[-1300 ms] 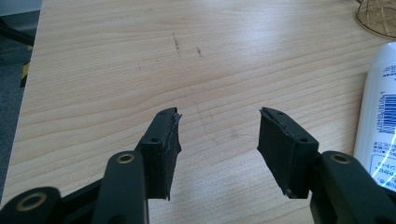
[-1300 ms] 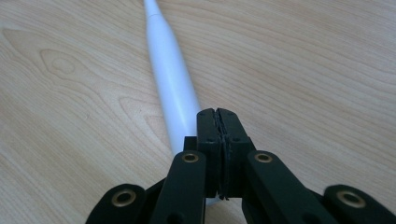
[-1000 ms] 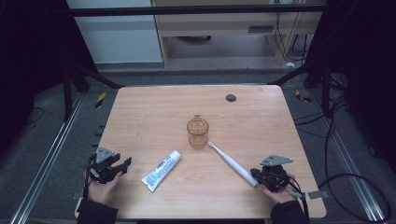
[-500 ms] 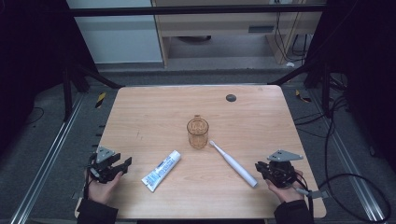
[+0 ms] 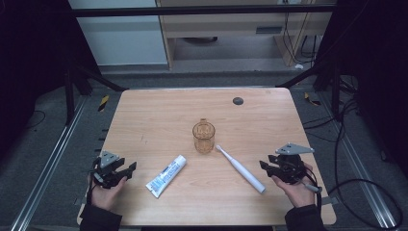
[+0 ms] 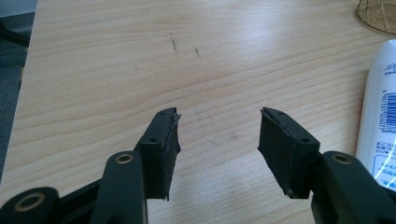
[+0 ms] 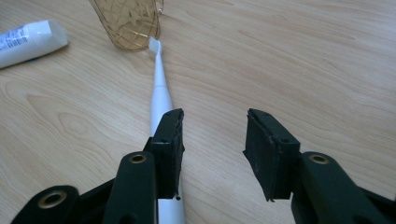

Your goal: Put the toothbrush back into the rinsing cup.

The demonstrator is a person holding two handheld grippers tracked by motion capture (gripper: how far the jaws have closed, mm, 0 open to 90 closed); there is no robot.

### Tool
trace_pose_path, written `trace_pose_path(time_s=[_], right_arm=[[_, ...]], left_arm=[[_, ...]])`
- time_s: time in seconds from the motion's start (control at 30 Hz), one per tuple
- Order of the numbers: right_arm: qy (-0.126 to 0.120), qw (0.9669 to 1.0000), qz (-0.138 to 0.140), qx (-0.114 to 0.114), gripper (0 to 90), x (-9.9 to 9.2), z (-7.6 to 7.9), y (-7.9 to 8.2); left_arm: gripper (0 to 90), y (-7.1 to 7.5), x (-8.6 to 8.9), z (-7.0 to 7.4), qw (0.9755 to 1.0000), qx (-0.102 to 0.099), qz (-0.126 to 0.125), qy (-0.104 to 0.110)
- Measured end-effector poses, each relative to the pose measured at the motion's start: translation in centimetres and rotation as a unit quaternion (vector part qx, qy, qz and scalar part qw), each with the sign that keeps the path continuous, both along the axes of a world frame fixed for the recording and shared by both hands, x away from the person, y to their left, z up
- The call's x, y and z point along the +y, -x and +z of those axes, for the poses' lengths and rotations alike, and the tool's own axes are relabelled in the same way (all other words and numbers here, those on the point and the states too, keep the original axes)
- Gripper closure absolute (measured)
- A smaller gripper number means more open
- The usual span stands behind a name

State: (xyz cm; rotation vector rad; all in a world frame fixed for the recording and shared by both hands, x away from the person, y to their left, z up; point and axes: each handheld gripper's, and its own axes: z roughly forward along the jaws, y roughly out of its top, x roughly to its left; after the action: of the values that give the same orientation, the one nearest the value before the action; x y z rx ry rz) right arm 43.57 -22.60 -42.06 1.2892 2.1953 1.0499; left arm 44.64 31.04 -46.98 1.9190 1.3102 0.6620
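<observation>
A white toothbrush lies flat on the wooden table, its head touching the foot of an amber cup. My right gripper hovers just right of the handle end. Its jaws have just been opening and hold nothing. In the right gripper view the toothbrush runs beneath the left jaw of the right gripper toward the cup. A white toothpaste tube lies left of centre. My left gripper rests open and empty at the front left, with the tube to its right.
A small black round disc sits near the table's far edge. Metal rails and cables run along the floor on both sides. Bare wood lies between the left gripper and the cup.
The right gripper has lifted from the toothbrush's handle end and its jaws stand wider apart. The toothbrush still lies on the table. The left gripper has not moved.
</observation>
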Motion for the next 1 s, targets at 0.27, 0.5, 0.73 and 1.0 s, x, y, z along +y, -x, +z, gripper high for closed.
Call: trace_pose_path(time_s=[0.27,0.5,0.73,1.0], right_arm=[[0.007,0.9998,0.015,0.008,55.5,1.5,0.7,-1.1],[0.02,0.9994,0.026,0.013,56.2,3.1,1.3,-2.2],[0.042,0.998,0.041,0.022,57.4,5.0,1.3,-3.6],[0.062,0.9954,0.053,0.05,59.0,6.5,0.7,-4.6]], left_arm=[[45.9,-0.1,-0.1,-0.1,1.0,0.002,-0.002,0.002],[45.7,-0.1,-0.2,-0.1,1.0,0.001,-0.005,0.0],[45.5,-0.1,-0.1,-0.2,1.0,0.002,-0.005,0.0],[45.4,-0.2,-0.2,-0.2,1.0,0.005,-0.006,-0.001]])
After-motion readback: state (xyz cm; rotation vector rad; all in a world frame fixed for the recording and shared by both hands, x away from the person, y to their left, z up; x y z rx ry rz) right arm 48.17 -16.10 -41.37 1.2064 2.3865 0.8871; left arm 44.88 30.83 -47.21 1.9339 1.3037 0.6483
